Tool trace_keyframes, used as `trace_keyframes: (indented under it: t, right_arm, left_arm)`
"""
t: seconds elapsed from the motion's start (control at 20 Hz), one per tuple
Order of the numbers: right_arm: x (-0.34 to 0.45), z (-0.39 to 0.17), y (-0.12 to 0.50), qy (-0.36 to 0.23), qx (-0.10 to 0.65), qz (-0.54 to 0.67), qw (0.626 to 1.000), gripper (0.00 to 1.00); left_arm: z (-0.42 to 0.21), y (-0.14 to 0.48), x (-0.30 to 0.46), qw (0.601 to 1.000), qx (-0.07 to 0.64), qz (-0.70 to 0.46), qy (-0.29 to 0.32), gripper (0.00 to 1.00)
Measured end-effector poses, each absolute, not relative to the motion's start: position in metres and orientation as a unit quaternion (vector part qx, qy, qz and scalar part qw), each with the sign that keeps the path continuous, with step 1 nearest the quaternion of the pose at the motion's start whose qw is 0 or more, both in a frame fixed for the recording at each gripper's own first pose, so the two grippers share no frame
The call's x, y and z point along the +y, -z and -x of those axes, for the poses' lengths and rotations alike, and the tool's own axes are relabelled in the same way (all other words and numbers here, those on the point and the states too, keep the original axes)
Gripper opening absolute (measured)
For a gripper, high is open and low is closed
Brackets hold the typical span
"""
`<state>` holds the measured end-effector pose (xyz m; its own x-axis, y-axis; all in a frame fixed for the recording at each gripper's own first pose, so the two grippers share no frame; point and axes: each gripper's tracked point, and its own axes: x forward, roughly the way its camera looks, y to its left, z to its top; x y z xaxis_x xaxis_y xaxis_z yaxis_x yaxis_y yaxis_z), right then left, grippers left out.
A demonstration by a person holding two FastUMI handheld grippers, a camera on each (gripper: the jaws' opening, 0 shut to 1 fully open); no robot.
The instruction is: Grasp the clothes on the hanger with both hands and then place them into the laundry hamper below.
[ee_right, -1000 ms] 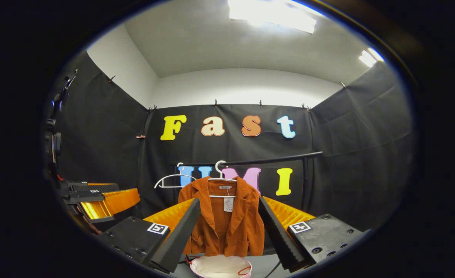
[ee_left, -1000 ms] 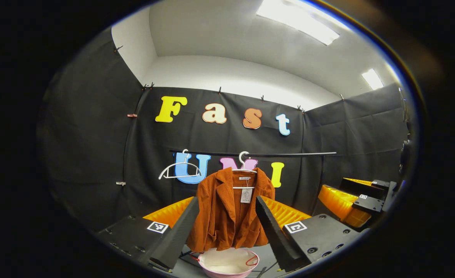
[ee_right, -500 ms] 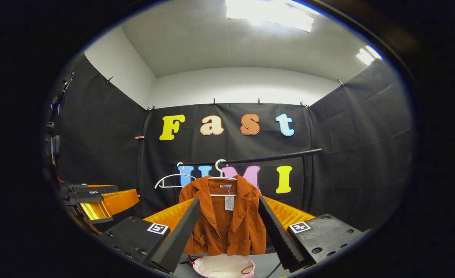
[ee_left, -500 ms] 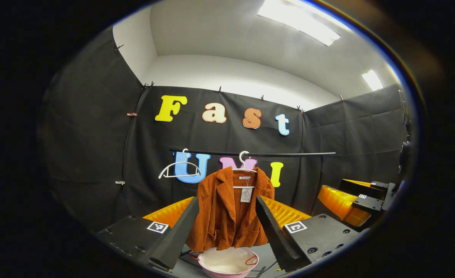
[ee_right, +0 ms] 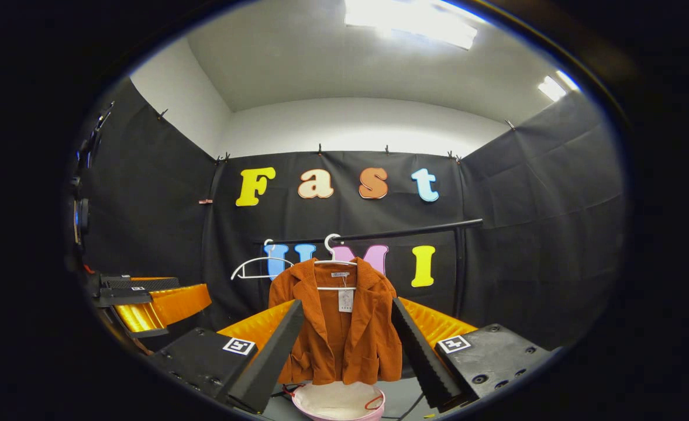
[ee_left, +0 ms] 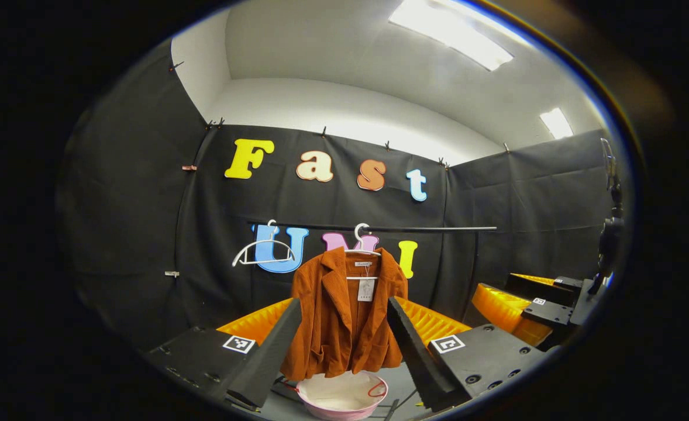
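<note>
an orange corduroy jacket [ee_left: 343,316] is seen hung on a white hanger [ee_left: 361,248] from a black rail [ee_left: 379,228], framed between the spread fingers of the left gripper [ee_left: 338,345] and well ahead of their tips. the right gripper [ee_right: 344,345] is likewise held with fingers wide apart, nothing pinched, the jacket [ee_right: 336,327] centred beyond them. a pink laundry hamper [ee_left: 343,397] is set below the jacket, between the fingertips. an empty hanger [ee_left: 264,251] is hung left of the left finger.
</note>
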<state>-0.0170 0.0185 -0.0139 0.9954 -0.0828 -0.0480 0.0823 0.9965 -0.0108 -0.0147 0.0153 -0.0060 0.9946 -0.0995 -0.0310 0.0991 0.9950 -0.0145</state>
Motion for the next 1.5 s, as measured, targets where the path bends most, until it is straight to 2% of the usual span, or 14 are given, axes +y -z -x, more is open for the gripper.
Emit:
trace_keyframes:
  t: [0.2,0.5,1.05,1.1,1.5]
  right_arm:
    - [0.020,0.011,0.023,0.041,0.034,0.007,0.999,0.97]
    - [0.010,-0.035,0.055,0.032,0.047,0.009,0.998,0.97]
    - [-0.043,-0.218,0.175,-0.011,0.098,-0.005,0.995,0.98]
    - [-0.044,-0.230,0.189,-0.020,0.109,-0.006,0.994,0.98]
    - [-0.060,-0.290,0.277,-0.041,0.187,-0.034,0.981,0.98]
  left_arm:
    - [0.013,0.011,0.017,0.999,0.019,0.008,0.050,0.93]
    - [-0.024,0.034,0.017,0.998,0.045,0.015,0.045,0.93]
    - [-0.202,0.095,0.015,0.996,0.056,0.063,-0.001,0.91]
    - [-0.216,0.099,0.015,0.996,0.056,0.065,-0.010,0.88]
    - [-0.290,0.169,-0.002,0.990,0.117,0.067,-0.029,0.88]
